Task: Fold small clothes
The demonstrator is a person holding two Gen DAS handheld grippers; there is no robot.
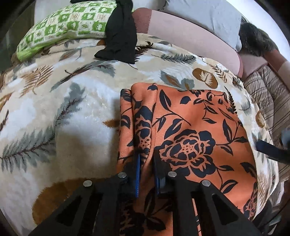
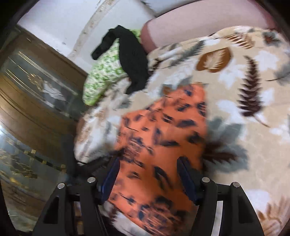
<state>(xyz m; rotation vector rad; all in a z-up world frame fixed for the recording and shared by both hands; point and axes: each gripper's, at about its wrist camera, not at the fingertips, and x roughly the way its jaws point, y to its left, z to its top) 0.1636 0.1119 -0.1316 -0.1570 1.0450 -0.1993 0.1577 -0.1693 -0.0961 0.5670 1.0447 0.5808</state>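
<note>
An orange cloth with a black flower print (image 1: 195, 130) lies on a leaf-patterned blanket (image 1: 63, 112). My left gripper (image 1: 147, 159) is shut on a raised fold near the cloth's left edge. In the right wrist view, which is blurred by motion, the same orange cloth (image 2: 159, 138) lies between the wide-apart fingers of my right gripper (image 2: 148, 172), which is open above it. The right gripper's tip shows in the left wrist view (image 1: 271, 148) at the cloth's right side.
A black garment (image 1: 121, 36) lies over a green checked pillow (image 1: 63, 25) at the far side. A pink bolster (image 1: 190, 36) and grey pillow (image 1: 208, 12) lie behind. A wooden cabinet (image 2: 36, 90) stands to the left of the bed.
</note>
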